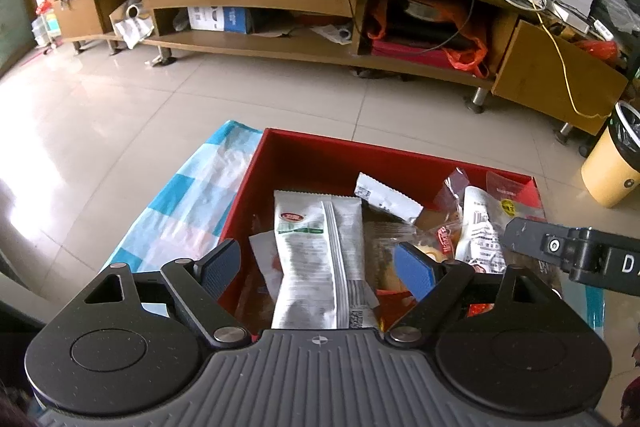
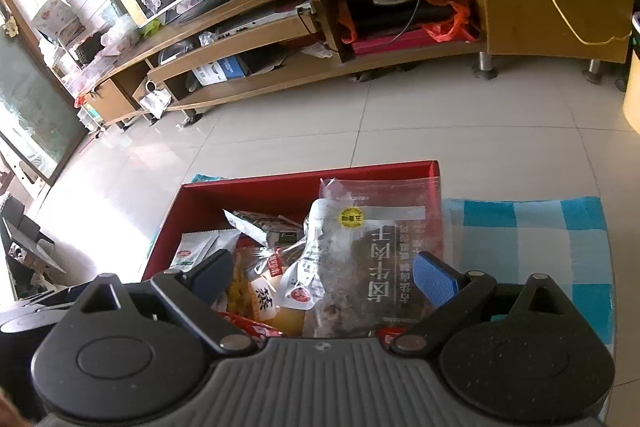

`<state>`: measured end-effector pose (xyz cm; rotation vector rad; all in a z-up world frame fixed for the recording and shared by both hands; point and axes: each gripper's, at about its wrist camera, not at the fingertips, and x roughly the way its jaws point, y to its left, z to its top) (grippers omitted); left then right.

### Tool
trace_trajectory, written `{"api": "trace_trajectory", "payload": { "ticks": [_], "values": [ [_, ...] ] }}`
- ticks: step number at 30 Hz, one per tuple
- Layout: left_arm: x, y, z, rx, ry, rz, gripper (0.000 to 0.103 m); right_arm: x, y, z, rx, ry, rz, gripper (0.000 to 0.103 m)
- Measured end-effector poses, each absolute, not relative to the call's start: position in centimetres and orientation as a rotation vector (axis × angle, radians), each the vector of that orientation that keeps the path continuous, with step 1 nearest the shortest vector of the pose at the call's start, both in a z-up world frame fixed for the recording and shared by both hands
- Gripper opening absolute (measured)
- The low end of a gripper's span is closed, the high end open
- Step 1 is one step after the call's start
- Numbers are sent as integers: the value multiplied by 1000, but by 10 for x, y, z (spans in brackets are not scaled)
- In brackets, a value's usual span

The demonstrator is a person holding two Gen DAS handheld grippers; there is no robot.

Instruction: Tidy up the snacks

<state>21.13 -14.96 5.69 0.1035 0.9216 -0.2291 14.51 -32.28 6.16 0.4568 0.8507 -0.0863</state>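
Both grippers hover wide open and empty over the red box, which sits on a blue checked cloth – left gripper straddles a white packet, right gripper a clear pouch, probably choosing one to sort

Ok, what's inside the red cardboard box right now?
The red cardboard box holds piled snack packets: a long white sachet and a clear dark-printed bag lie on top. Packets underneath are mostly covered.
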Motion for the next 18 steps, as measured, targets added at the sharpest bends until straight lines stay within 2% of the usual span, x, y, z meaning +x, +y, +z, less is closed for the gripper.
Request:
{"api": "trace_trajectory", "payload": {
  "ticks": [18],
  "values": [
    [187, -166, 55, 152, 914, -246, 94, 106, -330, 73, 357, 850, -172, 97]
  ]
}}
